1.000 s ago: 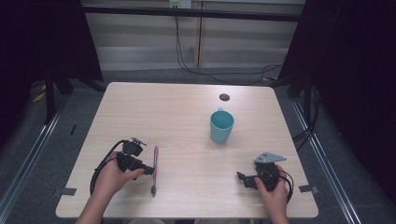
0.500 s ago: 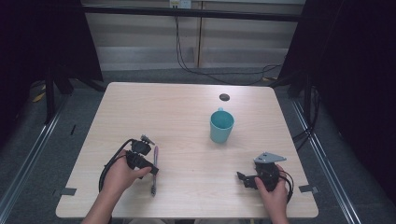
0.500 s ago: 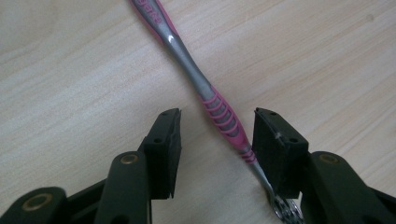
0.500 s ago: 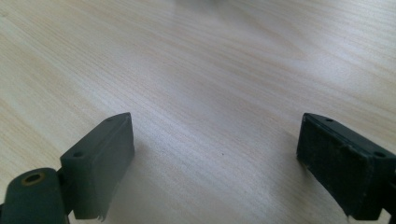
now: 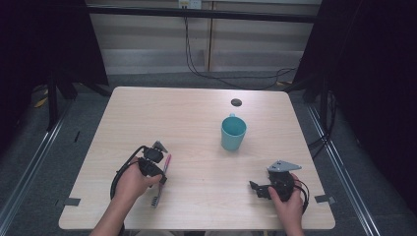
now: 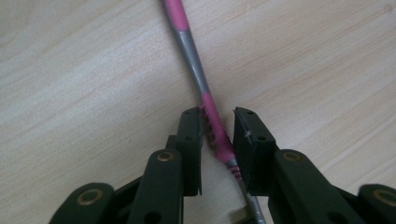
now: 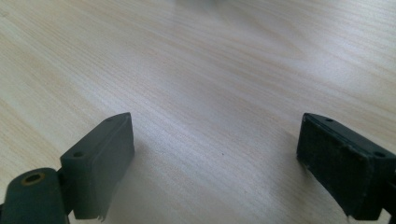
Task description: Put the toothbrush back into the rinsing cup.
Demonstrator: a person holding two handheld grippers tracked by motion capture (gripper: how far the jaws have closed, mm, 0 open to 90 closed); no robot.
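On the table: near its front-left corner lies the work in hand.
Toothbrush (image 5: 161, 176): a pink and grey one, flat on the table (image 5: 196, 123), lying roughly front to back, bristle end toward the front edge.
Left gripper (image 6: 217, 140): down over the toothbrush's ribbed pink grip, one jaw on each side at a narrow gap; the left gripper view leaves it unclear whether the pads already press the handle, so I judge it closing rather than clamped.
Why there: the ribbed part is the thickest and least slippery stretch, and taking it across its width should keep the brush from rolling when it is lifted.
Right gripper (image 5: 269, 188): resting near the front-right corner with its jaws wide apart, nothing between them but bare wood, probably parked out of the way.
Cup (image 5: 233, 132): teal, upright, right of the table's middle and well apart from both grippers; a likely place for the brush to go.
Small dark disc (image 5: 236, 102): near the far edge, beyond the cup.
Since a second ago: the left hand has moved in from the left until its gripper sits over the handle; the toothbrush, cup and right gripper have not shifted.
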